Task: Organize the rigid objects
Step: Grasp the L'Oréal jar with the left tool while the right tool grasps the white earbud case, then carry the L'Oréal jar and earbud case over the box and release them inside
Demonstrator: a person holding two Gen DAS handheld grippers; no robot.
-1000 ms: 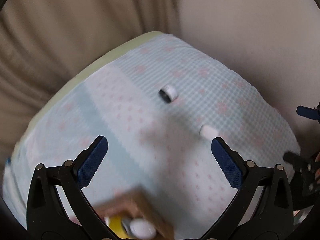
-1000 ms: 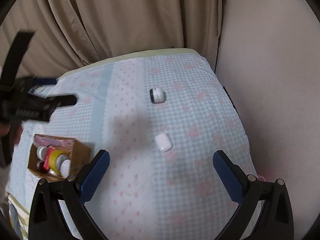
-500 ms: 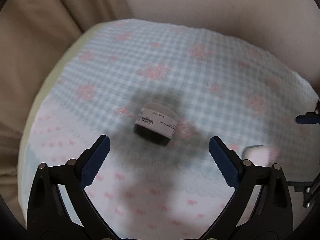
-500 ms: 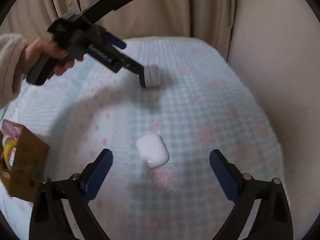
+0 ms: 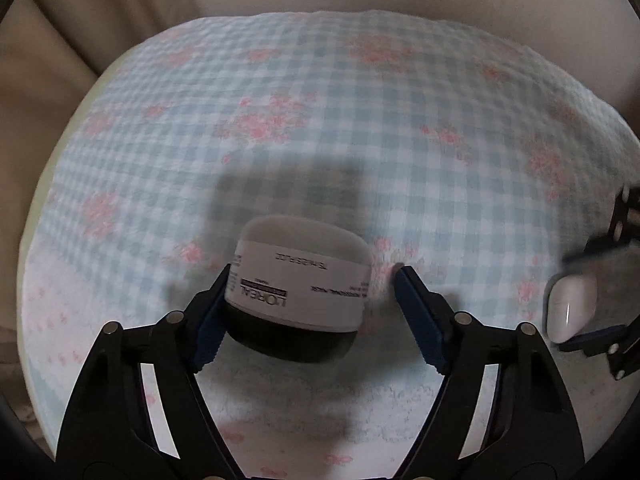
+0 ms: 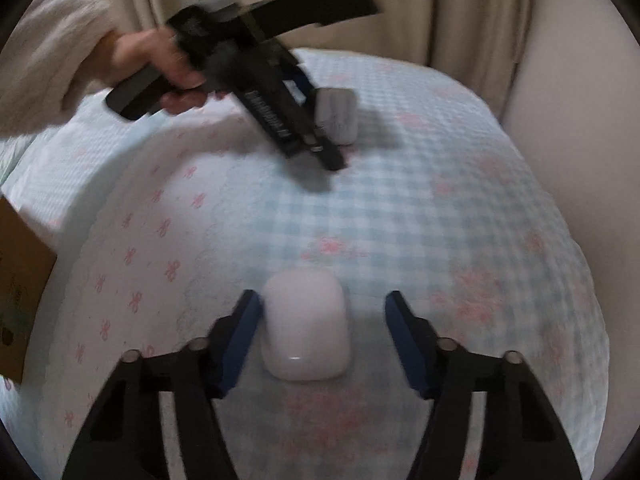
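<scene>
A small jar (image 5: 298, 290) with a white label and dark lid lies on its side on the checked bedspread (image 5: 360, 120). My left gripper (image 5: 310, 300) is open around it; the left pad touches it and the right pad stands apart. The jar also shows in the right wrist view (image 6: 336, 114). A white earbud case (image 6: 304, 336) lies between the open fingers of my right gripper (image 6: 320, 316), close to the left pad. The case also shows at the right edge of the left wrist view (image 5: 570, 306).
A cardboard box (image 6: 20, 288) stands at the left edge of the bed. Beige curtains (image 6: 400, 0) hang behind the bed and a plain wall (image 6: 580, 80) runs along its right side. The person's hand (image 6: 160, 64) holds the left gripper's handle.
Both grippers have moved forward and down. The jar now sits between the left fingers and the white case between the right fingers. Both sets of fingers have narrowed.
</scene>
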